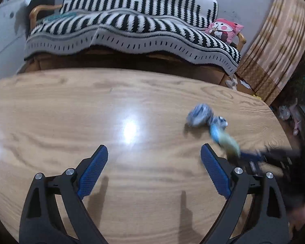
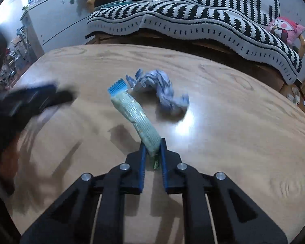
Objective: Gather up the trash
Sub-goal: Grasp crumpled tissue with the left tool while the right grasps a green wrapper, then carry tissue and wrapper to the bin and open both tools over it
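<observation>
My right gripper (image 2: 153, 143) is shut on one end of a long pale green snack wrapper (image 2: 134, 113) with a blue serrated tip and holds it over the wooden table (image 2: 233, 122). A crumpled blue-and-white wrapper (image 2: 162, 89) lies on the table just beyond it. In the left wrist view the crumpled wrapper (image 1: 201, 116) lies ahead to the right, and the green wrapper (image 1: 227, 140) shows blurred in the right gripper (image 1: 246, 155). My left gripper (image 1: 154, 152) is open and empty above the table (image 1: 91, 111); it also shows blurred in the right wrist view (image 2: 40, 97).
A sofa with a black-and-white striped blanket (image 1: 132, 26) stands behind the table, with a pink cartoon cushion (image 1: 223, 29) at its right end. A striped curtain (image 1: 278, 40) hangs at the right. A white cabinet (image 2: 57, 18) stands at the left.
</observation>
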`<state>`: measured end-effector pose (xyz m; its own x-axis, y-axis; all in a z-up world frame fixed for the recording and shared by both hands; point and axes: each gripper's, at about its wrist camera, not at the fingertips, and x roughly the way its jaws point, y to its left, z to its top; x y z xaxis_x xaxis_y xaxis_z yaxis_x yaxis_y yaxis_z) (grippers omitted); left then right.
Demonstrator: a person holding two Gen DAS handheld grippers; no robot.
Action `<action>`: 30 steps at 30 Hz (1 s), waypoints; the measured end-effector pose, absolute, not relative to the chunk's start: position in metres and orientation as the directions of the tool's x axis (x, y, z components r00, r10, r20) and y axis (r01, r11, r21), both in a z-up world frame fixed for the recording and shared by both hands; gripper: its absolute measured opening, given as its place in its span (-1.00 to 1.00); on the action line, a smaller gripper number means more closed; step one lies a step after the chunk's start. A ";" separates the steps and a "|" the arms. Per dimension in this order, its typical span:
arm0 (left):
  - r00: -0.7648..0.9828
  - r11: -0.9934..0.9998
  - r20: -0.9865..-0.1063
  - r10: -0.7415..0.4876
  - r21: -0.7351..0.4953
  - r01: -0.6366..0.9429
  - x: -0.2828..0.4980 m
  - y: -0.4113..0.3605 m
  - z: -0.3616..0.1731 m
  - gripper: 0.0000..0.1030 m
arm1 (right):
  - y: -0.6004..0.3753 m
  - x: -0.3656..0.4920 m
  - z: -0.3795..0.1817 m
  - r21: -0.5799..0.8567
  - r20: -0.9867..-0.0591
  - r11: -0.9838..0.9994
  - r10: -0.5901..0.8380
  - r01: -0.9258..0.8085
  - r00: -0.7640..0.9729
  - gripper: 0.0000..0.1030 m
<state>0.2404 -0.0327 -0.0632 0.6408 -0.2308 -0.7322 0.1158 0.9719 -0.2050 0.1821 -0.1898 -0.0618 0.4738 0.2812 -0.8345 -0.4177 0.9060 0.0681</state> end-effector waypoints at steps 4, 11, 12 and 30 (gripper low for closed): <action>0.630 0.959 -0.725 -0.279 -0.248 0.139 0.266 -0.057 -0.059 0.76 | -0.208 0.133 -0.052 0.074 -0.835 0.910 0.280 -0.408 0.473 -0.74; 0.629 0.971 -0.740 -0.238 -0.166 0.172 0.301 -0.117 -0.071 0.79 | -0.261 0.058 -0.041 0.130 -0.845 0.938 0.274 -0.321 0.459 -0.74; 0.634 0.974 -0.740 -0.224 -0.153 0.165 0.304 -0.123 -0.074 0.79 | -0.270 0.048 -0.039 0.120 -0.845 0.945 0.259 -0.305 0.469 -0.74; 0.580 0.937 -0.757 -0.303 -0.125 0.326 0.195 -0.209 -0.054 -0.42 | -0.483 -0.134 0.003 0.147 -0.808 0.953 -0.038 0.264 0.588 -0.74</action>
